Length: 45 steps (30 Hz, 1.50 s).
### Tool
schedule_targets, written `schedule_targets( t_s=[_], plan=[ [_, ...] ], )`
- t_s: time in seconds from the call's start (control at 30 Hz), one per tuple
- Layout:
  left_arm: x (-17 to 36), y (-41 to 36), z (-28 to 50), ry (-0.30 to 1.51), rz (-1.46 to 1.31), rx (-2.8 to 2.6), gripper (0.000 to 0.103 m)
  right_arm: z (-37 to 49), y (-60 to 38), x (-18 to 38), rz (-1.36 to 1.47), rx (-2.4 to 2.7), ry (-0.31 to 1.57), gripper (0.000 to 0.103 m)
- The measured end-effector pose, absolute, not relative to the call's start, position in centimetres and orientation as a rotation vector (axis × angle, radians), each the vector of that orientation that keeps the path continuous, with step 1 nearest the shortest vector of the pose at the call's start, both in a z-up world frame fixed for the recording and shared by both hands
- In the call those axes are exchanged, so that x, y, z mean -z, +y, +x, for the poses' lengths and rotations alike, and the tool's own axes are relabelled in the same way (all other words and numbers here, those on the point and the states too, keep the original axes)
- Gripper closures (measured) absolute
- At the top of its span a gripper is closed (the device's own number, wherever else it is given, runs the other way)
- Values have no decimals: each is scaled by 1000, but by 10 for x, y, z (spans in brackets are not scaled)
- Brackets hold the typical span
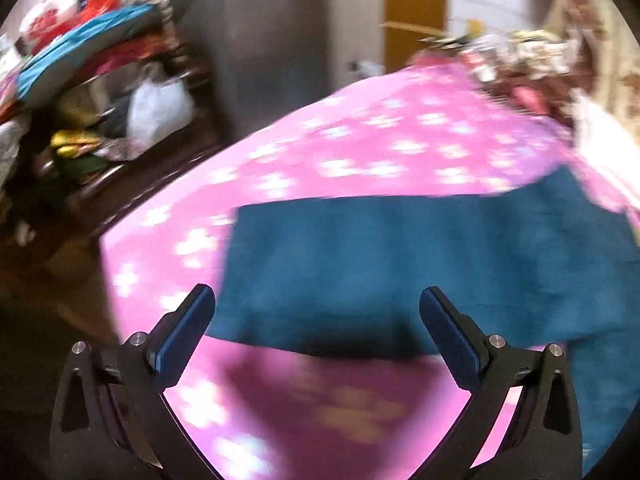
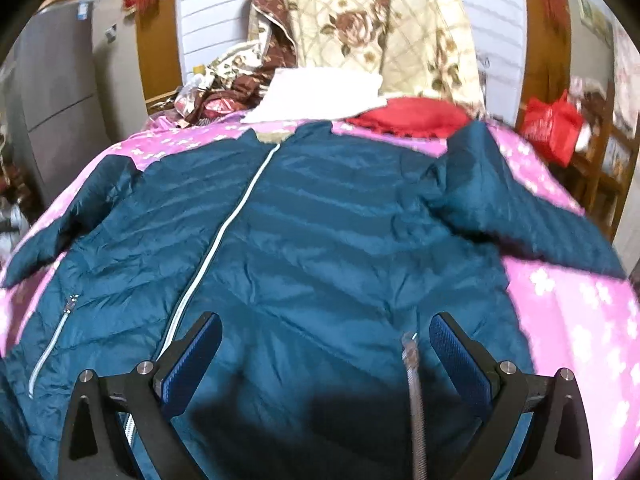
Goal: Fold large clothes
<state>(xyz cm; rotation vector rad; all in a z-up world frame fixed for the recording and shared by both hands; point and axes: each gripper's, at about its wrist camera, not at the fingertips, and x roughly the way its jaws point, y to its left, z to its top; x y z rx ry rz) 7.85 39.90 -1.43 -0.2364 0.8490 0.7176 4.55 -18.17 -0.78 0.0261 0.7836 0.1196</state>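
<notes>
I am working in a lived-in bedroom of a home. The work surface is a bed (image 2: pixel 568 304) covered by a pink floral sheet. A quilted floral bedspread (image 2: pixel 384 24) hangs behind it (beside a folded red cloth (image 2: pixel 412 118)). A dark wooden shelf (image 1: pixel 120 176) at the bedside carries stacked clothes (image 1: pixel 84 44) and a white plastic bag (image 1: pixel 158 110). A grey cabinet (image 2: pixel 56 92) stands against the wall.

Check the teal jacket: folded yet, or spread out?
Spread out: the teal jacket lies flat, zipped, on the pink bedspread, both sleeves extended sideways.

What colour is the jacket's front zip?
White, on a teal jacket; the zip shows best in the right wrist view.
</notes>
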Motion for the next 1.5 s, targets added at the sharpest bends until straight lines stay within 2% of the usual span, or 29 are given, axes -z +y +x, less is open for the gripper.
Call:
schedule_targets(
  t_s=[0.2,0.3,0.47,0.53,0.57,0.63,0.67,0.83,0.93,1.07,1.2,1.33,1.5],
  plan=[
    [65,451,75,988,-282,-711,0,61,-163,38,-43,-121,919,0],
    [77,461,74,955,-387,-663,0,61,-163,39,-46,-118,918,0],
    [77,449,87,932,-341,-636,2,65,-167,42,-31,-112,927,0],
    [75,443,95,907,-316,-597,31,65,-166,43,-35,-109,928,0],
    [73,437,96,901,-301,-579,39,65,-165,43,-39,-107,929,0],
    [69,429,100,890,-281,-543,84,66,-165,43,-42,-105,931,0],
    [64,423,98,869,-256,-549,87,67,-166,43,-41,-105,932,0],
    [36,441,66,733,-247,-757,89,68,-172,41,-17,-79,919,0],
    [27,459,55,744,-293,-776,90,69,-185,34,20,-36,896,0],
    [1,439,62,723,-249,-715,92,63,-203,22,48,12,861,0],
    [-47,387,81,635,-257,-514,92,54,-215,13,36,38,834,0],
    [-95,295,116,558,-210,-270,92,47,-231,11,11,69,837,0],
    [-109,192,165,577,-230,-60,92,43,-248,17,40,82,877,0]
  ],
)
